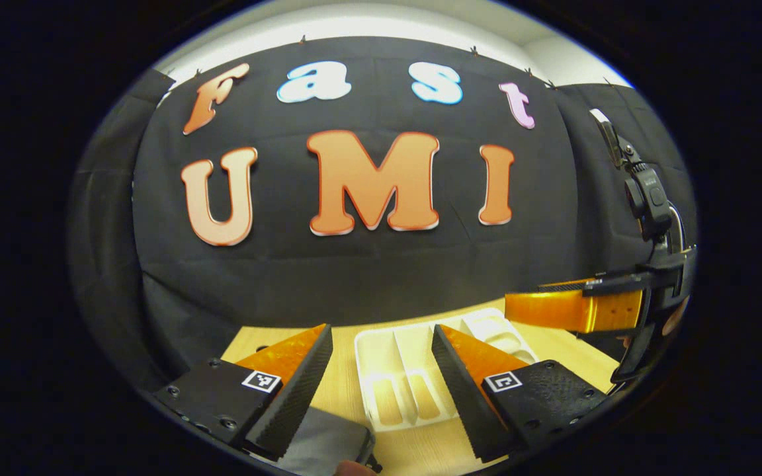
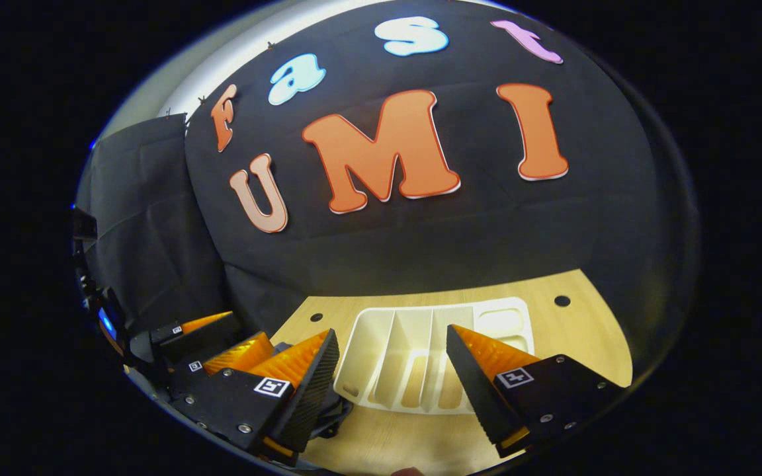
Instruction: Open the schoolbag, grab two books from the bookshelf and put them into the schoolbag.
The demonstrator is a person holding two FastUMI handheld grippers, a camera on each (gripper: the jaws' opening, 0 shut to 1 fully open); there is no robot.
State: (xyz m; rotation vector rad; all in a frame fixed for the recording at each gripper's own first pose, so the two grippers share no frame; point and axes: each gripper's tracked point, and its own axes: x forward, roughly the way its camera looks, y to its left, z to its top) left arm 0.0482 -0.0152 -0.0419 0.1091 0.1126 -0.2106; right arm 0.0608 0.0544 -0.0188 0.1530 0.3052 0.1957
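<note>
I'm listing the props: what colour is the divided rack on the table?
White, or off-white; the divided rack shows best in the right gripper view, on the light wooden table.

Both views are dim yet sharp, lit from above so the pale wooden tabletop (image 1: 421, 449) and slotted white plastic rack (image 2: 421, 350) glow warmly, while strong fisheye distortion bends the edges and darkness swallows the rims.

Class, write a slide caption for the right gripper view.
Open right gripper poised above a white divided tray on the wooden table.
</note>
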